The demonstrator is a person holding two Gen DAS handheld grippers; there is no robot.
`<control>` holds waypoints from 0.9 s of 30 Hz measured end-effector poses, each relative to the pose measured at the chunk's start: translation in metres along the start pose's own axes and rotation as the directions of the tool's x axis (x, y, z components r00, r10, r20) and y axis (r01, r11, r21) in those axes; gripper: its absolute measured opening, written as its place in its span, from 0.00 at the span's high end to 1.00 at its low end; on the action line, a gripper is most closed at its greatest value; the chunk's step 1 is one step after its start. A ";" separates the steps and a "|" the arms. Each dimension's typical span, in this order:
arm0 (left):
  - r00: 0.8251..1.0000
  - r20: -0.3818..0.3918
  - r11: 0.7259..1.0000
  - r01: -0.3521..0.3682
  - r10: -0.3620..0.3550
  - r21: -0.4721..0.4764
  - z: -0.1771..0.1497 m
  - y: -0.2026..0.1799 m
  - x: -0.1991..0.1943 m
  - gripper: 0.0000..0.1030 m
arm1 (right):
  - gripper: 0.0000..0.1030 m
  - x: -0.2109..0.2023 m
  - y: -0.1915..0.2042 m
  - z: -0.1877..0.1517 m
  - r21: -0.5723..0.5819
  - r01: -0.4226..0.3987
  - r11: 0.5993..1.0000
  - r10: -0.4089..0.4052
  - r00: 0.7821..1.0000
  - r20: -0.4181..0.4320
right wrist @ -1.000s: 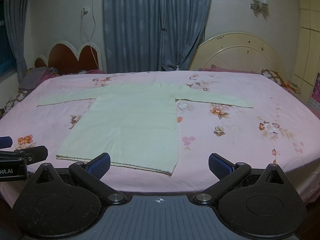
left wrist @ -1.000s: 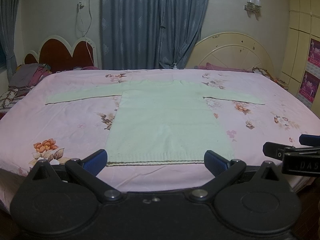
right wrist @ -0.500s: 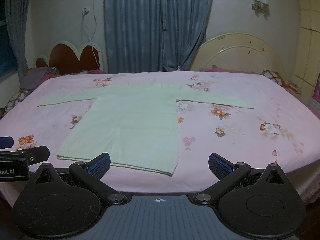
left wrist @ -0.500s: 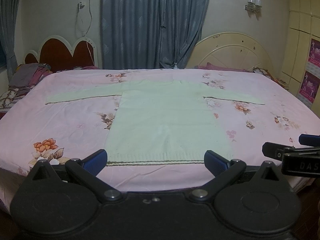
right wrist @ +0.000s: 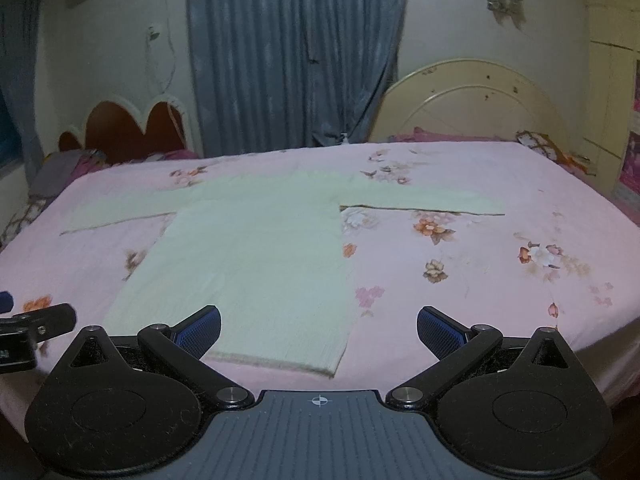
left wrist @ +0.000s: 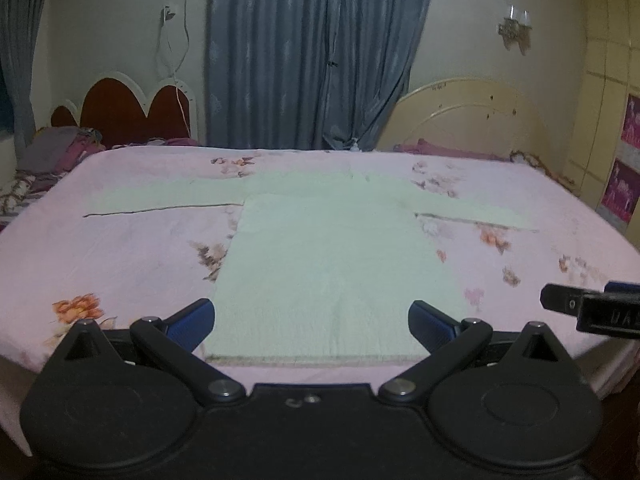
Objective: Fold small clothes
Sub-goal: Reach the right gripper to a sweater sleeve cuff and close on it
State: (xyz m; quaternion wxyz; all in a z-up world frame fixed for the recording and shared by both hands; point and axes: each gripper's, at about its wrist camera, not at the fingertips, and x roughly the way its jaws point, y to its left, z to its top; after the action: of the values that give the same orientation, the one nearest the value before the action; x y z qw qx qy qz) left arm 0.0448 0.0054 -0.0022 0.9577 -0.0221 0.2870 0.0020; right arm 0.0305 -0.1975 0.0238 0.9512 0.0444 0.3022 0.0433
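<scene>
- You had the pale green sweater (left wrist: 332,256) spread flat on the pink floral bedsheet (left wrist: 120,264), front or back I could not tell, with both sleeves stretched straight out to the sides and the hem running along the near edge of the bed.
- Your left gripper (left wrist: 311,320) was spread wide and held nothing; its 2 blue pads framed the hem from just short of it.
- Your right gripper (right wrist: 318,328) was likewise wide apart and empty, hovering near the sweater's right hem corner (right wrist: 334,368).
- No fold was made yet, so I judged the task to be at its very start.
- The knit looked soft, light and limp; it would likely sag and stretch if you lifted it by 1 point only.
- The ribbed hem looked the firmest edge, so the 2 hem corners, or a sleeve cuff (right wrist: 490,206), seemed the best places to pinch.
- A shallow pinch was advisable, since the sheet beneath could be caught along with the knit.
</scene>
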 end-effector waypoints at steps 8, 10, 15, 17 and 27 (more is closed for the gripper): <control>0.998 0.018 0.998 0.064 -0.064 0.001 0.034 0.004 0.065 0.00 | 0.00 0.054 -0.013 0.035 0.055 0.023 0.998 -0.024 1.000 0.016; 0.996 0.022 0.997 0.081 -0.082 0.014 0.047 0.006 0.082 0.00 | 0.00 0.069 -0.015 0.048 0.073 0.036 0.997 -0.037 0.999 0.020; 0.991 -0.005 0.990 0.131 -0.130 0.051 0.077 0.010 0.121 0.00 | 0.00 0.104 -0.022 0.079 0.112 0.075 0.991 -0.080 0.996 0.044; 0.989 -0.023 0.987 0.145 -0.143 0.065 0.087 0.009 0.137 0.00 | 0.00 0.117 -0.025 0.088 0.124 0.086 0.989 -0.093 0.994 0.053; 0.976 -0.075 0.979 0.202 -0.202 -0.010 0.111 -0.019 0.224 0.00 | 0.00 0.188 -0.101 0.126 0.223 0.162 0.961 -0.174 0.984 0.036</control>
State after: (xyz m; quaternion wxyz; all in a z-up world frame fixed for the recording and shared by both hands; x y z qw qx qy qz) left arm 0.2933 -0.0110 -0.0316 0.9413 -0.0521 0.3195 -0.0961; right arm 0.2616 -0.2847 0.0080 0.9488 0.1244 0.2813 -0.0723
